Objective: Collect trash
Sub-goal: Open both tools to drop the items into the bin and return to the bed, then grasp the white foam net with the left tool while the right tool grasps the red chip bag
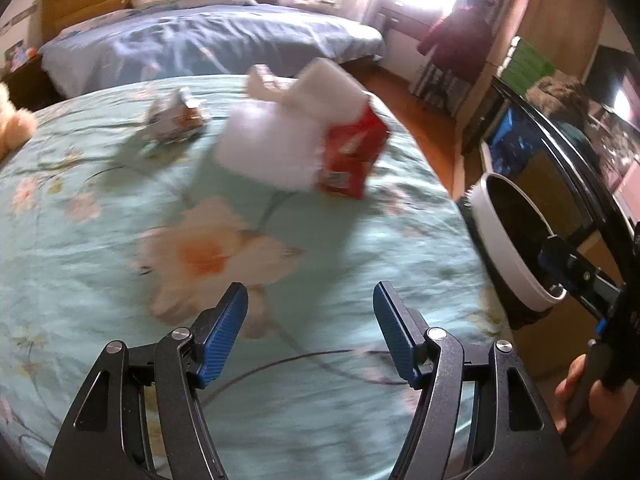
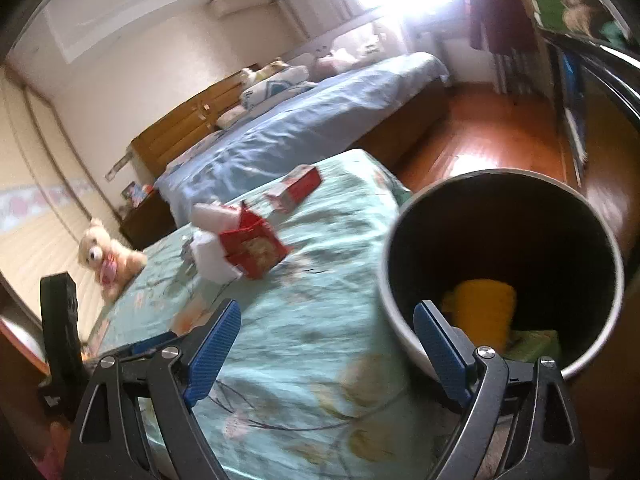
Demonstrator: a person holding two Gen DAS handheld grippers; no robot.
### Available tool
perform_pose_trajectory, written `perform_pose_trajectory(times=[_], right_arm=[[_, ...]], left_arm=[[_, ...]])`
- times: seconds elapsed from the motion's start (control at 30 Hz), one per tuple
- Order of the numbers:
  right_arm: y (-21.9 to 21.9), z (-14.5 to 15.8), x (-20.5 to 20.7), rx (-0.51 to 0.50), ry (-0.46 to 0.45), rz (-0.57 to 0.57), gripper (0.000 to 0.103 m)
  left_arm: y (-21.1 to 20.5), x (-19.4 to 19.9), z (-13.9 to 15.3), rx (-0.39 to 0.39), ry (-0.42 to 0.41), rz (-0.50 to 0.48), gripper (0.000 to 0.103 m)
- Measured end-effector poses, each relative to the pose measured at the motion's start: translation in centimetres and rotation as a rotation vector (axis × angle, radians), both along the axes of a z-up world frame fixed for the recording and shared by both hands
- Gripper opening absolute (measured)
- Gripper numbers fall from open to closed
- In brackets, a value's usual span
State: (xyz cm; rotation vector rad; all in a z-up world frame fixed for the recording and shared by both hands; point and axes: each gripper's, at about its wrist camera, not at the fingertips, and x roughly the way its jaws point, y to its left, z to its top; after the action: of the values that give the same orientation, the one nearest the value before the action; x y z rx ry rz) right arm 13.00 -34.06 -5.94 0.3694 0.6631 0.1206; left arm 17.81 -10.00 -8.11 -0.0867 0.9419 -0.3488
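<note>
Hovering over the floral bed [image 1: 120, 216], your left claw [image 1: 310, 320] stands apart with nothing between its pads. The red packet [image 1: 352, 152] and white wad [image 1: 272, 140] lie at twelve o'clock. Your right claw [image 2: 326, 340] gapes empty beside the bin [image 2: 400, 320], at two o'clock.

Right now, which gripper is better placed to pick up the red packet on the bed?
Probably the left gripper: it is open and faces the red packet across the bedspread. The right gripper is beside the bin.
</note>
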Motion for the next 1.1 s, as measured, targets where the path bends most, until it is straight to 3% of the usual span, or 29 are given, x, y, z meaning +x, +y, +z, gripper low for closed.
perform_pose_trajectory(times=[0.37,0.73,0.8,0.87,1.03,1.1], right_arm=[[5.7,-2.4,4.2,-0.021,0.094,0.129,0.089],[7.0,-2.8,8.9,0.017,0.073,0.186,0.089],[6.9,-2.9,9.7,0.032,0.073,0.183,0.086],[6.6,-3.0,10.5,0.036,0.071,0.164,0.076],[6.9,-3.1,12.4,0.078,0.077,0.191,0.072],[7.1,-3.3,13.0,0.091,0.078,0.204,0.065]], left_arm=[[5.2,1.4,-0.6,0.016,-0.016,0.09,0.066],[5.4,6.6,-0.5,-0.001,-0.035,0.017,0.066],[5.3,7.7,-0.4,-0.014,-0.037,0.003,0.066],[5.1,8.9,-0.3,-0.017,-0.038,-0.011,0.066],[4.5,11.2,-0.5,-0.067,-0.041,-0.076,0.066],[3.9,11.8,-0.7,-0.074,-0.047,-0.116,0.066]])
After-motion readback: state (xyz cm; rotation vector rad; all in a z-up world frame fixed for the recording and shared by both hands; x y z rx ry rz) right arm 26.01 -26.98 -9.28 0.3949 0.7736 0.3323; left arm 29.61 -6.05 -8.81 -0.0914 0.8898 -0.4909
